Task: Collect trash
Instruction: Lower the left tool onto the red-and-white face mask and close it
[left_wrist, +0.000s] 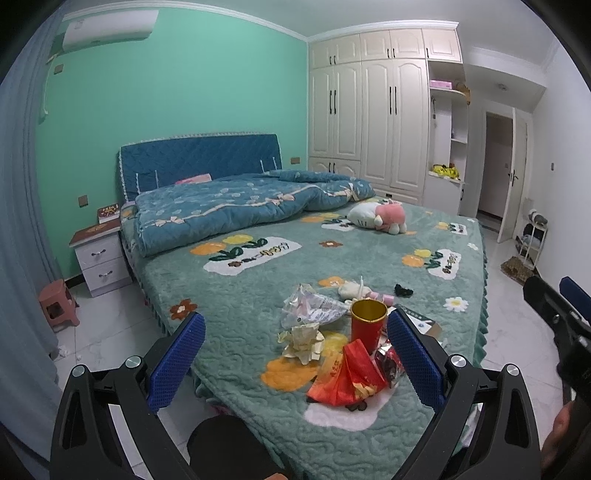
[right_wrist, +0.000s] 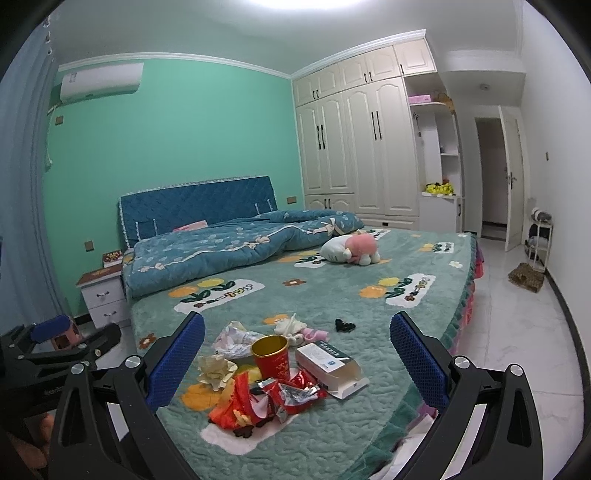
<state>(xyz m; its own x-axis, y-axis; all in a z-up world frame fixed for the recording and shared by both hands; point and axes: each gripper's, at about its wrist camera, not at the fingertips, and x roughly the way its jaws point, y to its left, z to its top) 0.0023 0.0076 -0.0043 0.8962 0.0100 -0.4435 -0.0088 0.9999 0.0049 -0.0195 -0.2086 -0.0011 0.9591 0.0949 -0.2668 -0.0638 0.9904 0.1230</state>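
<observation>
Trash lies in a heap near the foot corner of the bed (left_wrist: 258, 280) (right_wrist: 369, 435). A red paper cup with a gold rim (left_wrist: 366, 325) (right_wrist: 271, 357) stands upright. Around it are a crumpled yellowish paper (left_wrist: 303, 341) (right_wrist: 215, 371), a clear crinkled plastic bag (left_wrist: 310, 308) (right_wrist: 232, 338), red wrappers (left_wrist: 345, 384) (right_wrist: 255, 400) and a white open carton (right_wrist: 328, 365) (left_wrist: 424, 325). My left gripper (left_wrist: 295, 365) is open, above the bed's corner, short of the heap. My right gripper (right_wrist: 297, 363) is open too and holds nothing.
A pink and white plush toy (left_wrist: 380, 218) (right_wrist: 351, 247) and a folded blue quilt (left_wrist: 236, 210) lie farther up the bed. A black hair tie (right_wrist: 344, 325) lies past the heap. A white nightstand (left_wrist: 99, 258) and pink stool (left_wrist: 57, 306) stand left. White tiled floor (right_wrist: 517, 332) runs right toward a doorway.
</observation>
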